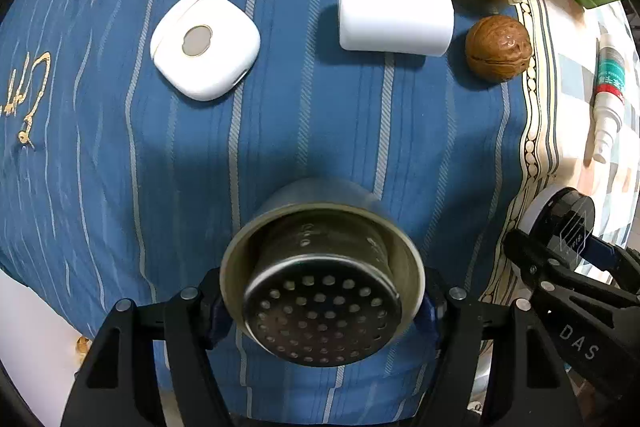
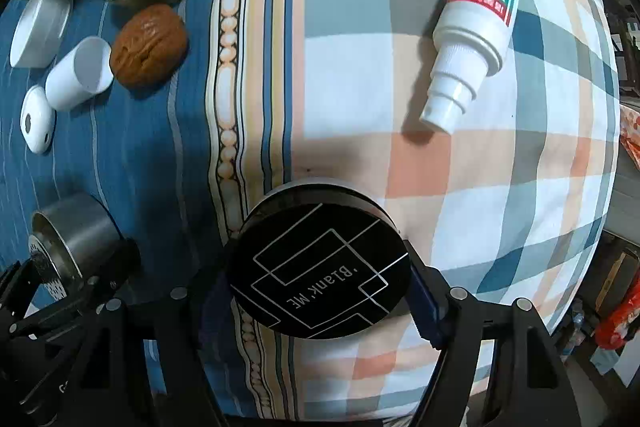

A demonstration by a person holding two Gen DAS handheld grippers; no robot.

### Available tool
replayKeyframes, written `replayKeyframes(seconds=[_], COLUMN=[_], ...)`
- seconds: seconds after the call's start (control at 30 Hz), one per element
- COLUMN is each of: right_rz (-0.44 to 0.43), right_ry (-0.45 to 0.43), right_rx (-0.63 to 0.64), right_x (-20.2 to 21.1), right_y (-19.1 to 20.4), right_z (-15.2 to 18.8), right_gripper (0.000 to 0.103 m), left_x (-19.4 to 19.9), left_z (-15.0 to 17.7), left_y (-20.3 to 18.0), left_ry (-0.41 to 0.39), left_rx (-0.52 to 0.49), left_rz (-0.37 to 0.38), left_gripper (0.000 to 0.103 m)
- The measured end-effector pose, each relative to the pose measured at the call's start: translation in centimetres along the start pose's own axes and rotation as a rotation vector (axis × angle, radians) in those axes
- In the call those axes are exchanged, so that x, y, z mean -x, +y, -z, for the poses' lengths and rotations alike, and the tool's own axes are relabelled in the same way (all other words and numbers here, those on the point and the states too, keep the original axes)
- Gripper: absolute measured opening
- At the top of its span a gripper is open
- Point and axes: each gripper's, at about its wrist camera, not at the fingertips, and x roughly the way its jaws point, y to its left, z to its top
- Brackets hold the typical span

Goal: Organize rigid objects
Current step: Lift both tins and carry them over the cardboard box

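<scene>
The steel tea strainer (image 1: 320,283) sits clamped in the left gripper (image 1: 320,307), held above the blue striped cloth (image 1: 280,131) short of the row there: walnut (image 1: 499,48), white cap (image 1: 395,17), white square case (image 1: 205,45). The right gripper (image 2: 320,291) is closed on a black round compact (image 2: 320,267) (lid reads "Blank ME") over the plaid sheet (image 2: 460,187). I'd lower the strainer level into the bare patch, well apart from the walnut, which could roll.
</scene>
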Motion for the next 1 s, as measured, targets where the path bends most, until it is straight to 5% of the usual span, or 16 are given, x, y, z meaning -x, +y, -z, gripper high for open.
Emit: replayKeyframes(seconds=[0.3, 1.0], right_rz=[0.003, -0.121], right_ry=[-0.034, -0.278], right_rx=[0.025, 0.012], right_x=[1.5, 14.7], right_y=[0.2, -0.1], right_z=[2.7, 6.4], right_gripper=[0.077, 0.077], left_x=[3.4, 18.3], left_z=[2.5, 6.1], left_y=[0.0, 2.5], left_ry=[-0.085, -0.365], left_rx=[-0.012, -0.079], left_rz=[0.021, 0.073], left_gripper=[0.069, 0.069])
